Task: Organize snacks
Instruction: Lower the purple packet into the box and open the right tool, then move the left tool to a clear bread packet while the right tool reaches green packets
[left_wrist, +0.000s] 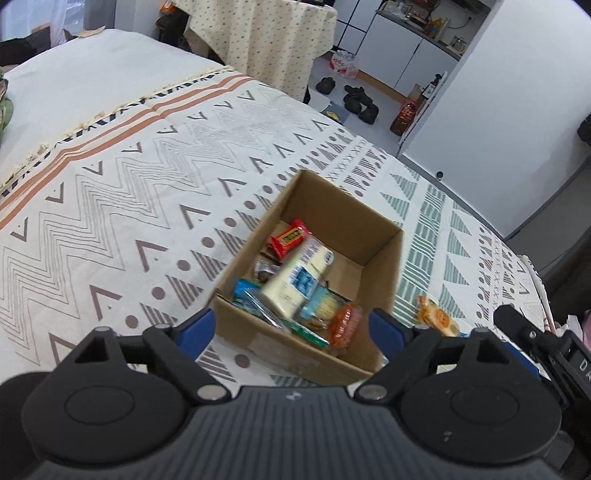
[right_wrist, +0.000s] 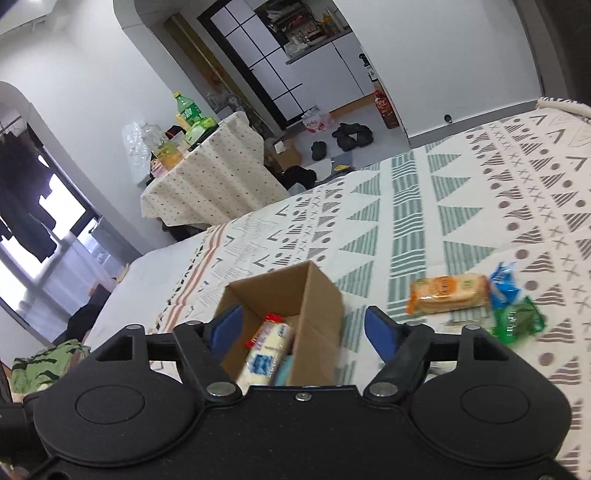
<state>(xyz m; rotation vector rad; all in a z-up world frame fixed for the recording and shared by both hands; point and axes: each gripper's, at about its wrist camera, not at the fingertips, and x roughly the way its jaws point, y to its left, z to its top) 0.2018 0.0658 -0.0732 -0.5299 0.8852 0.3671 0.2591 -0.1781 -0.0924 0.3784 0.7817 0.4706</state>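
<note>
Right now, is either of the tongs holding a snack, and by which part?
Nothing is held. The left tongs and right tongs both stand open above the cardboard box, pads touching nothing.

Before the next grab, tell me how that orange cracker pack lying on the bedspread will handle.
The orange cracker pack shows a stacked row of round crackers, so it probably stays fairly stiff yet may crack under a hard squeeze. Its glossy wrapper looks slippery. It lies flat on the soft bedspread, so it likely won't roll.

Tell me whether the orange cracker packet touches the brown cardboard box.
Apart: in the right wrist view, patterned bedspread shows between the orange cracker packet and the brown cardboard box.
</note>
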